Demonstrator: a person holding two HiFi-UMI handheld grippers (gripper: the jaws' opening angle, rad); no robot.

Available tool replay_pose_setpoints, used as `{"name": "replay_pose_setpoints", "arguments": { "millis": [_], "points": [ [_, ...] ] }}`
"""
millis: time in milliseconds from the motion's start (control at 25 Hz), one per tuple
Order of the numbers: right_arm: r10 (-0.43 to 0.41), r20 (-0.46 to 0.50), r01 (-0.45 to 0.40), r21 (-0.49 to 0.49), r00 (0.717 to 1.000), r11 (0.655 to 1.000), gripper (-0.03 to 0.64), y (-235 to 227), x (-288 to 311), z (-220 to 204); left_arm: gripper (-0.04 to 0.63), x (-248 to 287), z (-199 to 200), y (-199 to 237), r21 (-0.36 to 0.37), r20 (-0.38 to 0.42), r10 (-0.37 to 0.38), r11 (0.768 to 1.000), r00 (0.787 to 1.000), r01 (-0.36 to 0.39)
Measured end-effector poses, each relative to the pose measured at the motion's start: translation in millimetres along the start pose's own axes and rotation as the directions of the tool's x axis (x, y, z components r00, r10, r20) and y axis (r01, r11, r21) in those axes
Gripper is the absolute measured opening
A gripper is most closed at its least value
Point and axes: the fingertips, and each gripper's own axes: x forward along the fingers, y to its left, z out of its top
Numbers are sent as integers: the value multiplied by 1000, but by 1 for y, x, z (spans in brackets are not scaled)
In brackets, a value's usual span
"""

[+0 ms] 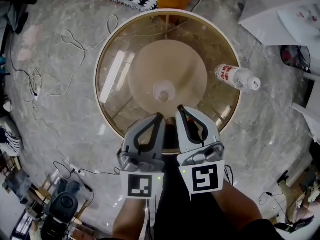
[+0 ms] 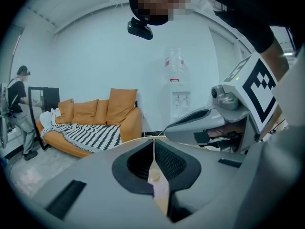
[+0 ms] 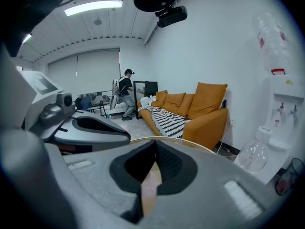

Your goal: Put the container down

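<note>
Down below, the grey stone floor [image 1: 55, 134] is wide, but loose cables [image 1: 75, 43] lie across it. The round glass worktop [image 1: 107, 104] has lots of bare room. A bottle [image 1: 237, 77] lies on its side near the right edge. The small clear container [image 1: 164, 91] sits in the middle, all alone. The left claw [image 1: 160, 115] and the right claw [image 1: 179, 107] hover side by side over the near edge. Both are squeezed shut and hold nothing.

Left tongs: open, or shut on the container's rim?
Shut on it. In the left gripper view, both pads of the left tongs press against the thin clear rim of the container, with no gap showing.
</note>
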Motion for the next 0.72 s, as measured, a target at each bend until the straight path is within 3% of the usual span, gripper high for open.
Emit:
{"name": "replay_pose_setpoints", "arguments": {
  "millis": [320,520,720],
  "points": [
    [26,-21,-26,-19,999,999,-5,21,-25,35,15,-31,52,2,-16,42,24,1000,999,-24],
    [46,-11,-46,-22,999,999,-5,31,-47,66,15,-54,86,-2,17,51,15,1000,999,-16],
    [45,10,-45,-22,999,999,-5,38,-74,104,14,-81,123,-2,-18,75,51,999,996,-50]
  ]
}}
